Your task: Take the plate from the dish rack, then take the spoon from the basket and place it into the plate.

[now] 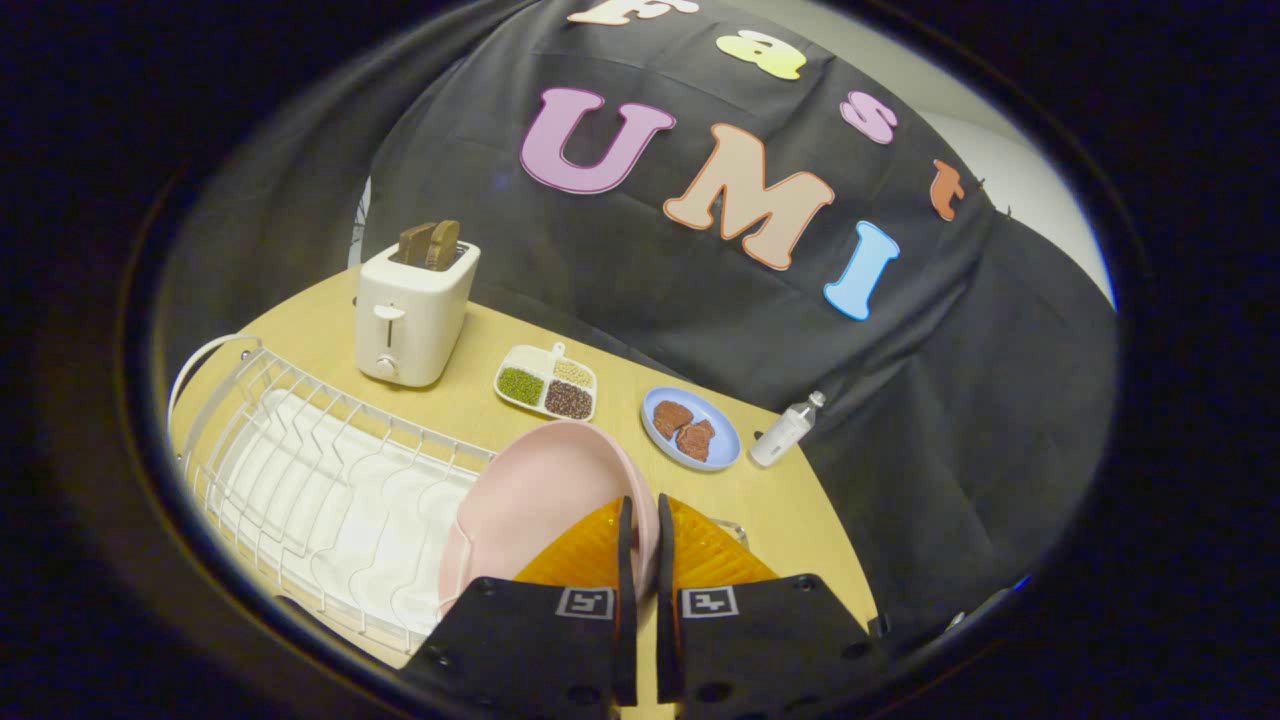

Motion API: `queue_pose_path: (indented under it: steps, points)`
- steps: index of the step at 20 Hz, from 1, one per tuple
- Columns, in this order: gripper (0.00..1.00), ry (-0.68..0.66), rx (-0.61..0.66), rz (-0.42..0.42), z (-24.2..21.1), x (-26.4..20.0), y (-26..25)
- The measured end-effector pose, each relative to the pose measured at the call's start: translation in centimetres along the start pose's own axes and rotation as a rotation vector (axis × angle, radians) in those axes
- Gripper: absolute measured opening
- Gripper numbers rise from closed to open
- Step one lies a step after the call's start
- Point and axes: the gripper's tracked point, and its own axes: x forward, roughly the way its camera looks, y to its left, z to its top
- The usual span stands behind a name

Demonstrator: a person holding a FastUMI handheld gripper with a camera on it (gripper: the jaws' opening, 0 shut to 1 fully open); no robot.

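- I see the pale pink round plate [540, 490] standing on edge, its rim pinched between my gripper's [640, 535] 2 fingers; its broad face is turned toward the white wire dish rack [300, 470].
- The plate's long axis runs from the fingers up and away toward the white 3-compartment dish of beans and seeds [547, 382]; its lower edge sits at the near end of the dish rack, but I cannot tell whether it touches the wires.
- My gripper is nearly closed: the 2 fingers stand a narrow slot apart, and the plate's rim fills that slot, so both press on it.
- Taking the dish rack as my landmark: it lies on the light wooden table [790, 510], with a white tray under its wires, and the plate is at its end nearest the fingers.
- Beyond the dish rack's far end stands a white 2-slot toaster [412, 310] with 2 brown slices upright in its slots.
- Past the rack, beside the toaster, lies the compartment dish.
- Farther from the rack again is a blue round plate holding brown pieces [692, 428], and just beside that a small clear plastic bottle [785, 430] lying tilted by the black cloth wall.
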Motion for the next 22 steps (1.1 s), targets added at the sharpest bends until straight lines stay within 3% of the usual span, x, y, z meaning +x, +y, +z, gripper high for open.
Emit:
queue_pose_path:
  steps: [7,12,22]
  points:
    - [0.1,-0.05,-0.049,-0.027,2.9,-0.5,-1.5]
    - [0.1,-0.062,0.021,-0.035,3.4,-1.5,-4.9]
    - [0.1,-0.076,0.246,-0.011,0.0,-5.6,-12.7]
